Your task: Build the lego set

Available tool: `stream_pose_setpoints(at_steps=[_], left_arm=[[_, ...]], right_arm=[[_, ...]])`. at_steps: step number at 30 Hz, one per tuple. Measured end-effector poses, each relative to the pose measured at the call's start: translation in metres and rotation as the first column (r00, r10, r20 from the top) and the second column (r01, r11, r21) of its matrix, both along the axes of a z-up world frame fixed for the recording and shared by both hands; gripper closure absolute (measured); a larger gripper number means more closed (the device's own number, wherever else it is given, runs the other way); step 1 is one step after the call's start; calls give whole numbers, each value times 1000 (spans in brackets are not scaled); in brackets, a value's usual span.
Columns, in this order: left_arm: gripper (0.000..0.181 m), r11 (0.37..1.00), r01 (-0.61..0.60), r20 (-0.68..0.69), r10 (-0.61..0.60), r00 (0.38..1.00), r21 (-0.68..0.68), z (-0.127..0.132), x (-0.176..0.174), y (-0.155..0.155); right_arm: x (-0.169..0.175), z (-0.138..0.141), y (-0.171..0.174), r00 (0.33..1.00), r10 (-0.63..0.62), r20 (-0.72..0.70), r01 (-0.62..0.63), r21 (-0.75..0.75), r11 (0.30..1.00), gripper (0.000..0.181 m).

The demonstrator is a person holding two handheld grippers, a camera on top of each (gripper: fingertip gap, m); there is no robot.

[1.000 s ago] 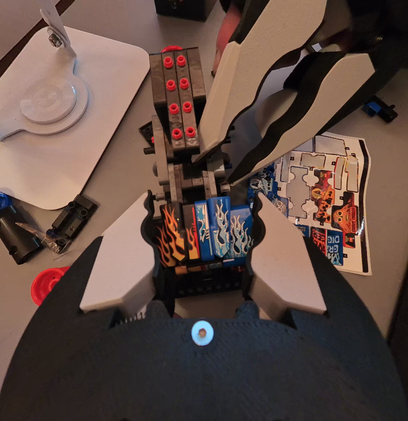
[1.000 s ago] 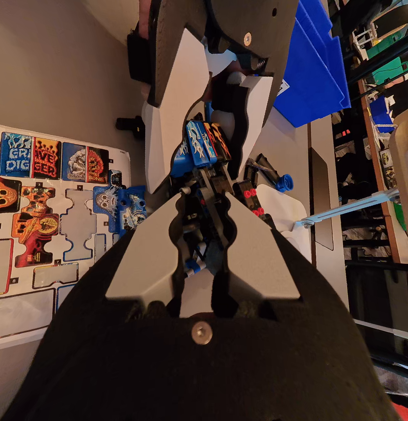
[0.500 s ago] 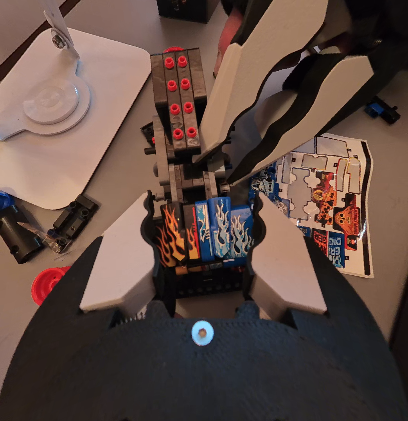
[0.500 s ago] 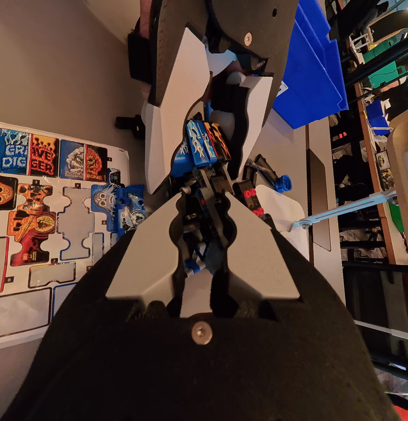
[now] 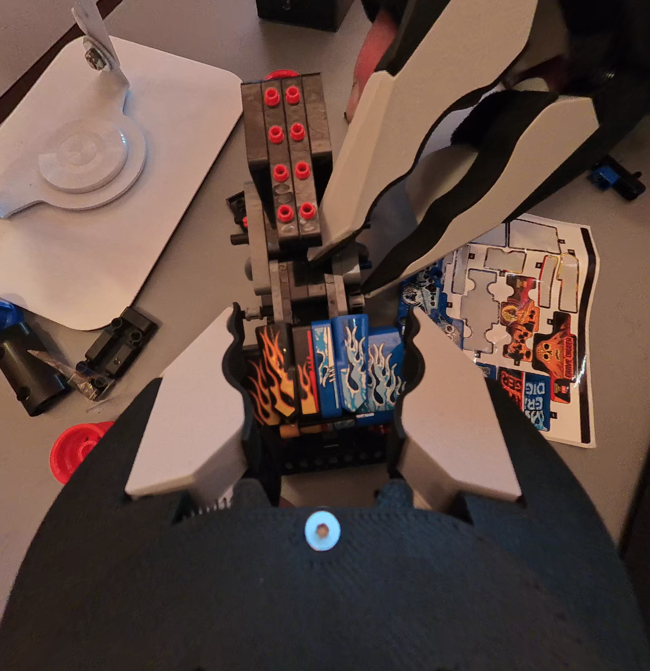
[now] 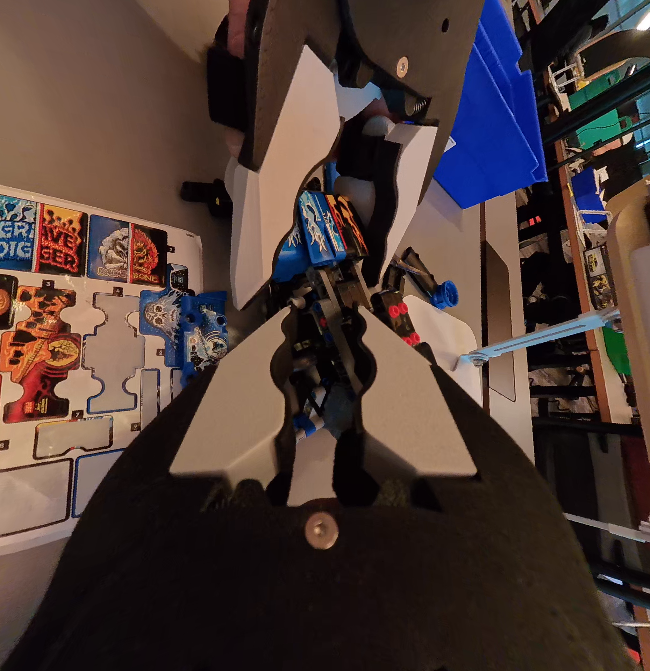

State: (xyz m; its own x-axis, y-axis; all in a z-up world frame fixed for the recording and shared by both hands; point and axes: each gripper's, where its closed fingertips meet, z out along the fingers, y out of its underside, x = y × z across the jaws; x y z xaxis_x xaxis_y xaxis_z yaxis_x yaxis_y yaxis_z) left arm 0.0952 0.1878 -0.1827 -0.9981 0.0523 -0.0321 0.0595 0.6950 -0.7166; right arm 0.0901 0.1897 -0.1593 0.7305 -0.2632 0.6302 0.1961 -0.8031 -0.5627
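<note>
With the left gripper (image 5: 321, 366) clamping the flame-stickered black-and-blue brick truck body (image 5: 327, 374) and the right gripper (image 6: 325, 348) pinching its grey chassis (image 6: 334, 316), seating them likely needs a steady squeeze.

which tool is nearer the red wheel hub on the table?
Left. The left tool, shut on the flame-stickered end of the lego model, sits right beside the red wheel hub. The right tool grips the model's grey middle, farther away.

left gripper (image 5: 321, 366): fingers clamped, low, pointing forward | right gripper (image 6: 323, 363): fingers clamped, angled in opposite
</note>
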Motion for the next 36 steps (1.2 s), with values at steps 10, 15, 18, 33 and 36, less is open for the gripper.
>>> stream_pose_setpoints(at_steps=[10, 15, 18, 33, 36], left_arm=[[100, 1000, -17, 22, 18, 1000, -16, 6, 5, 2], [105, 1000, -10, 38, 11, 999, -27, 11, 7, 5], [107, 999, -8, 45, 9, 999, -33, 11, 7, 3], [110, 999, -3, 31, 5, 1000, -49, 12, 5, 3], [108, 999, -6, 26, 7, 1000, -53, 15, 7, 5]], right_arm=[[3, 2, -5, 1000, -6, -6, 6, 9, 1000, 161], [2, 0, -6, 1000, -7, -21, 8, 16, 1000, 156], [3, 0, -6, 1000, -9, -22, 9, 27, 1000, 157], [3, 0, -10, 999, -26, -25, 25, -8, 1000, 151], [-1, 7, -16, 999, -19, -41, 18, -12, 1000, 151]])
